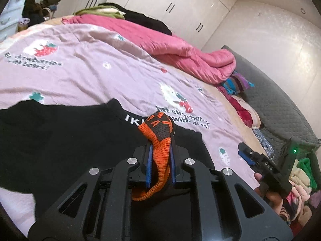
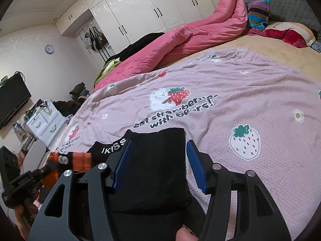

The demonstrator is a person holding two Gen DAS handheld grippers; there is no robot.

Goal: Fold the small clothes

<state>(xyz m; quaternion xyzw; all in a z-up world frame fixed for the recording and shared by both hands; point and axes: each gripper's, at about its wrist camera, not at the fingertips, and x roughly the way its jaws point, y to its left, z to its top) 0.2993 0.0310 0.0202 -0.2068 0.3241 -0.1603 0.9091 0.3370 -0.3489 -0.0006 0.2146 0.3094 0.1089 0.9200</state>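
Here, left gripper (image 1: 160, 150) clamped on orange-and-black sock (image 1: 159, 140), above black folded garment (image 2: 156, 160) on strawberry-print sheet (image 2: 230, 100), right gripper (image 2: 160, 160) jaws apart, holding nothing.

Orange-black sock (image 1: 159, 140) hangs pinched above folded black garment (image 2: 158, 160).

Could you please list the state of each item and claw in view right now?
Left claw: shut on the sock.
Orange-and-black sock: pinched, lifted, ends hanging.
Right claw: open, empty, over the black garment.
Black garment: folded, flat on the strawberry-print bedspread.
Pink quilt: bunched up.
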